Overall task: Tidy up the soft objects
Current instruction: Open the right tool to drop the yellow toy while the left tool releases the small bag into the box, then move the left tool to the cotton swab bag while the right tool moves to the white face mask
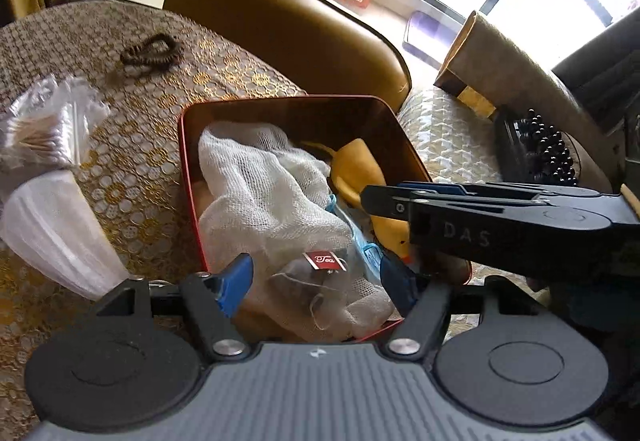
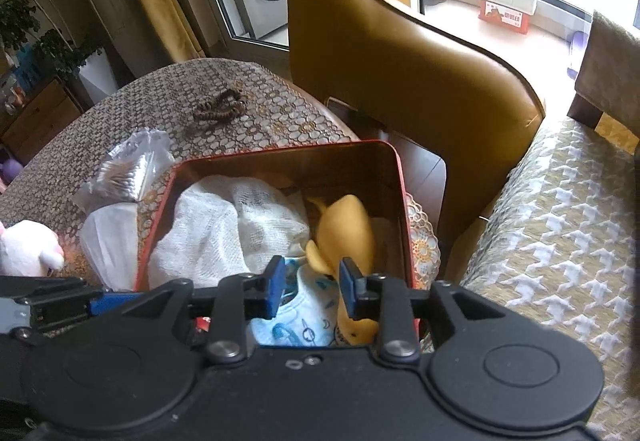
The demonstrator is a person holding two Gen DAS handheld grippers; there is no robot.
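1. Lying inside the red rectangular metal tin [image 1: 192, 177], a crumpled white gauze cloth [image 1: 264, 193] fills the left half; a yellow plush toy [image 2: 344, 229] lies on the right side, and a pale blue printed fabric piece [image 2: 296, 325] is at the near edge.
2. A small tea bag with a red "Tea" tag [image 1: 324, 261] rests on the gauze, near the front wall of the tin.
3. The left gripper [image 1: 316, 281] hangs over the near part of the tin with its jaws spread apart; the tea bag is between them, but the blue pads do not touch it.
4. The right gripper [image 2: 312, 293] has its jaws parted a little, released, above the blue fabric and next to the yellow toy; they grasp nothing.
5. The tin stands on a worktop with a gold and white patterned cover [image 1: 132, 145].
6. Left of the tin lie a clear plastic bag of cotton swabs [image 1: 44, 129] and a white folded packet [image 1: 56, 229]; a dark beaded bracelet [image 1: 152, 53] lies farther back.
7. A brown leather chair [image 2: 400, 53] stands behind the worktop.
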